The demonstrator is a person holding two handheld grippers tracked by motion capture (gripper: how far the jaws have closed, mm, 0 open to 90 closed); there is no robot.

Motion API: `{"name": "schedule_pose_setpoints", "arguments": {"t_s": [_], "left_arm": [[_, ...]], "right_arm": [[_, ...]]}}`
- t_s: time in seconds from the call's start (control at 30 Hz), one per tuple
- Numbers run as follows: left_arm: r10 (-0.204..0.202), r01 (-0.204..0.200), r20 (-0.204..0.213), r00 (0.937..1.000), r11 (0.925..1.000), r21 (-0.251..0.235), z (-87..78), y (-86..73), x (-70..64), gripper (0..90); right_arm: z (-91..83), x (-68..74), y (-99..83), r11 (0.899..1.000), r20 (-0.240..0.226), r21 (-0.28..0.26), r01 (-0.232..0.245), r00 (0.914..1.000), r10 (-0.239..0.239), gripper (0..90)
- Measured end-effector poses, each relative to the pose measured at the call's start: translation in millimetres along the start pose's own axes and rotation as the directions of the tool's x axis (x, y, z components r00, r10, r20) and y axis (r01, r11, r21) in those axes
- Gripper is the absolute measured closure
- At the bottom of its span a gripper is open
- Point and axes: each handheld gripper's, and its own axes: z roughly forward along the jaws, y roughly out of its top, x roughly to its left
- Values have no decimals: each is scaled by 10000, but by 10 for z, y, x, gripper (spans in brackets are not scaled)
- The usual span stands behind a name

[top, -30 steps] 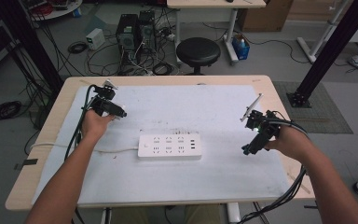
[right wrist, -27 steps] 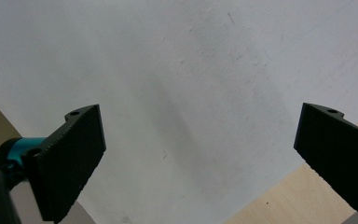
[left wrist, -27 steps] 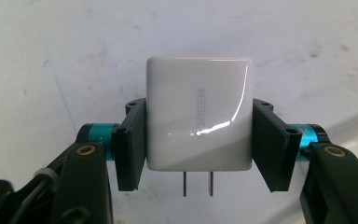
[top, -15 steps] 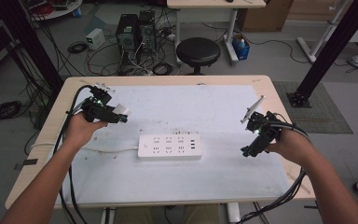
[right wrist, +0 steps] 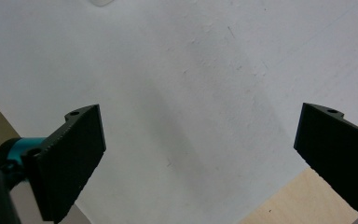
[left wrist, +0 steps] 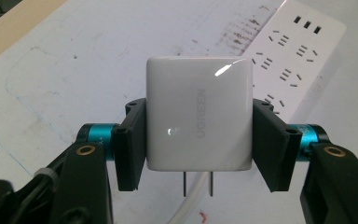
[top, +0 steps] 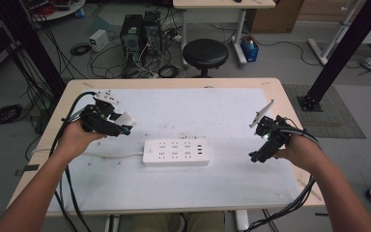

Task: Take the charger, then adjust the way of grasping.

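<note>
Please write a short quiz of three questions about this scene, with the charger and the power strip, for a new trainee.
1. True or false: the left tongs are shut on the white charger.
2. The charger's two prongs point: A) toward the camera end of the tongs, B) toward the power strip, C) cannot tell.
3. What do the right tongs hold?

Key:
1. True; both jaws press its sides.
2. A.
3. Nothing; they stand open above the white mat.
</note>
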Motion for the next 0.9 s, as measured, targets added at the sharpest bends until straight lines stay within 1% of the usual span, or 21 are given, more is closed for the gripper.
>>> {"name": "schedule_pose_setpoints", "arguments": {"t_s": [0.03, 0.1, 0.17, 0.2, 0.23, 0.27, 0.3, 0.33, 0.37, 0.43, 0.53, 0.57, 0.67, 0.7, 0.73, 0.77, 0.8, 0.83, 0.87, 0.9], "left_arm": [[53, -53, 7, 10000, 10000, -16, -2, 4, -18, 425], [286, -285, 94, 9995, 9996, -70, -11, 17, -51, 425], [454, -451, 166, 9988, 9989, -161, -17, 34, -91, 425], [804, -801, 218, 9965, 9967, -136, -24, 61, -132, 425], [804, -801, 218, 9965, 9967, -136, -24, 61, -132, 425], [930, -925, 321, 9951, 9956, -173, -24, 75, -156, 425], [1241, -1236, 380, 9915, 9922, -146, -20, 114, -199, 425], [1241, -1236, 380, 9915, 9922, -146, -20, 114, -199, 425], [1399, -1395, 394, 9894, 9901, -124, -17, 136, -219, 425], [1580, -1573, 477, 9863, 9874, -197, -11, 176, -257, 425], [1954, -1940, 632, 9787, 9806, -279, 0, 231, -316, 425], [2135, -2120, 686, 9745, 9768, -285, 7, 248, -337, 425], [2414, -2390, 914, 9661, 9703, -364, 45, 289, -415, 425], [2535, -2517, 971, 9624, 9673, -310, 58, 304, -430, 425], [2596, -2577, 1037, 9601, 9657, -311, 75, 315, -451, 424], [2722, -2708, 1125, 9556, 9622, -280, 90, 327, -471, 425], [2732, -2712, 1188, 9546, 9620, -333, 110, 336, -502, 425], [2868, -2855, 1229, 9501, 9579, -288, 121, 349, -524, 425], [2995, -2984, 1280, 9455, 9540, -278, 131, 363, -545, 425], [3064, -3049, 1319, 9427, 9519, -314, 142, 376, -567, 424]], "right_arm": [[0, 1, 4, 10000, -5, -18, -31, 10000, 31, 13], [-6, 7, 10, 10000, 0, -74, -59, 10000, 59, 13], [-18, 16, 6, 9994, -68, -259, -220, 9997, 218, 16], [-25, 7, 3, 9986, -245, -421, -316, 9992, 306, 39], [-25, 7, 3, 9986, -245, -421, -316, 9992, 306, 39], [-17, 6, 10, 9976, -315, -489, -483, 9984, 468, 39], [-13, 11, 14, 9973, -350, -499, -531, 9981, 514, 39], [-13, 11, 14, 9973, -350, -499, -531, 9981, 514, 39], [-9, 14, 18, 9974, -381, -525, -497, 9981, 478, 39], [4, 14, 21, 9972, -426, -538, -512, 9979, 489, 39], [22, 16, 21, 9966, -474, -537, -626, 9971, 600, 39], [30, 22, 22, 9958, -551, -590, -704, 9962, 671, 39], [30, 30, 29, 9946, -659, -630, -827, 9947, 785, 39], [27, 38, 34, 9937, -694, -664, -907, 9939, 861, 39], [23, 45, 41, 9925, -731, -709, -994, 9929, 943, 39], [10, 59, 56, 9890, -809, -871, -1192, 9904, 1123, 39], [10, 59, 56, 9890, -809, -871, -1192, 9904, 1123, 39], [1, 63, 62, 9876, -863, -953, -1245, 9894, 1164, 39], [-10, 74, 69, 9849, -905, -1011, -1404, 9872, 1314, 39], [-30, 95, 80, 9801, -1021, -1172, -1603, 9836, 1487, 39]]}}
